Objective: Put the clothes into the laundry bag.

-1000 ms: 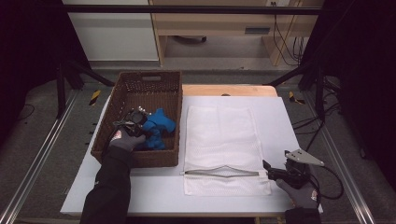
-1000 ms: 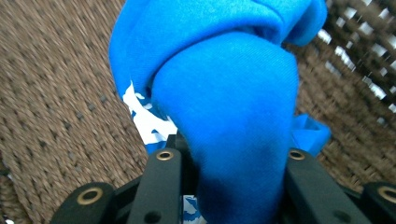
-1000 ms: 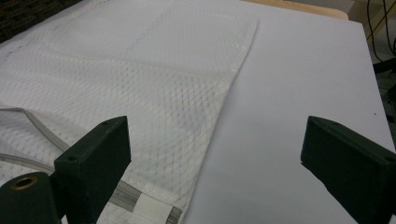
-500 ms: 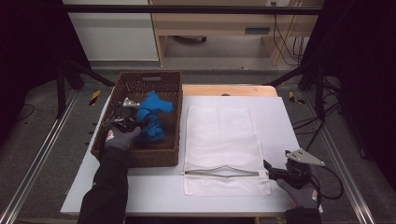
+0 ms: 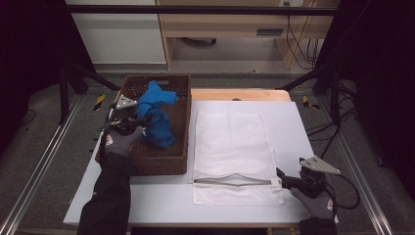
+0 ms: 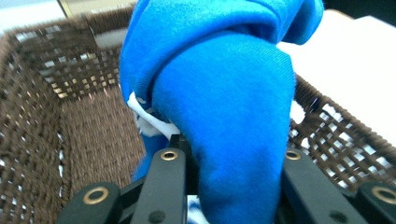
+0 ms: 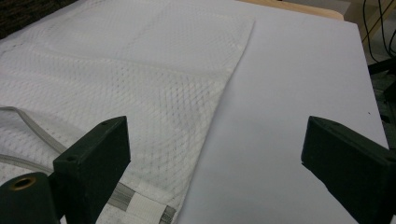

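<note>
While the left gripper clamps bright blue cloth, bunched, soft folds draping over the wicker basket, right gripper beside it, jaws wide, holding nothing.

High view evenly lit from above, white worktop bright, surroundings left and right dark; blue cloth soft, out of focus close up, shadows faint.

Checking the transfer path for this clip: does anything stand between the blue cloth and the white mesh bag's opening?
The blue cloth, held by the left hand-held gripper, hangs partly inside the wicker basket; its right wall lies between cloth and mesh bag. Beyond that, nothing visible blocks the way. The bag's zipper opening gapes slightly beside the open right hand-held gripper.
</note>
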Action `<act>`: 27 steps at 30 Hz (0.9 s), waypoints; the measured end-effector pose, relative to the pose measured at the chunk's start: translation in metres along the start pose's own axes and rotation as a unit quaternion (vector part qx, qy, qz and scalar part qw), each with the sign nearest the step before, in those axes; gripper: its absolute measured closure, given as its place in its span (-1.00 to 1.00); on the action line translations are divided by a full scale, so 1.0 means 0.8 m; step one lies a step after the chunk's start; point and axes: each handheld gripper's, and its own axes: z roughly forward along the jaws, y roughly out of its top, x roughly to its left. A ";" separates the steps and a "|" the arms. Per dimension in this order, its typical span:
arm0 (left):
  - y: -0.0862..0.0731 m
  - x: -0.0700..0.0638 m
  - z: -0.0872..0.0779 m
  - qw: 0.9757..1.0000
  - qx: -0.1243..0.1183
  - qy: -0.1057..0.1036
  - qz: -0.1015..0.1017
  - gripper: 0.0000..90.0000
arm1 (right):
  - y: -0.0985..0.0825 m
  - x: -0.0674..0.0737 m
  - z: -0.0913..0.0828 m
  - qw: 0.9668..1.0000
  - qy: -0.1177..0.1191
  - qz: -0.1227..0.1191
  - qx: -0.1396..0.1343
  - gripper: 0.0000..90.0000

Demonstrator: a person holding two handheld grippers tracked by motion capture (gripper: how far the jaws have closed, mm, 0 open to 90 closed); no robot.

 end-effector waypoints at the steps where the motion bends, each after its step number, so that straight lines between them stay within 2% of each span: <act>1: 0.000 0.000 0.000 1.000 0.000 0.000 0.000 0.63 | 0.000 0.000 0.000 1.000 0.000 0.000 0.000 -0.81; 7: 0.011 -0.006 -0.027 0.999 -0.037 -0.007 -0.002 0.65 | 0.000 0.000 0.000 1.000 -0.001 -0.001 0.000 -0.82; 11: 0.020 -0.012 -0.053 0.998 -0.069 -0.012 0.000 0.65 | 0.000 0.000 0.000 1.000 -0.001 -0.004 0.000 -0.82; 16: 0.030 -0.019 -0.082 0.995 -0.096 -0.020 0.006 0.66 | -0.001 0.000 0.001 1.000 -0.002 -0.006 0.000 -0.82; 17: 0.030 -0.019 -0.082 0.995 -0.096 -0.020 0.006 0.66 | -0.001 0.000 0.001 1.000 -0.002 -0.006 0.000 -0.82; 22: 0.040 -0.030 -0.114 0.992 -0.117 -0.034 0.016 0.66 | -0.001 0.000 0.000 1.000 -0.002 -0.005 0.000 -0.82; 25: 0.043 -0.033 -0.122 0.991 -0.125 -0.036 0.019 0.66 | -0.001 0.000 0.000 1.000 -0.003 -0.006 0.000 -0.82; 26: 0.047 -0.037 -0.132 0.989 -0.138 -0.040 0.021 0.66 | -0.001 0.000 0.001 1.000 -0.003 -0.006 0.001 -0.83; 27: 0.049 -0.039 -0.136 0.989 -0.143 -0.042 0.022 0.66 | -0.001 0.000 0.001 1.000 -0.003 -0.008 -0.001 -0.83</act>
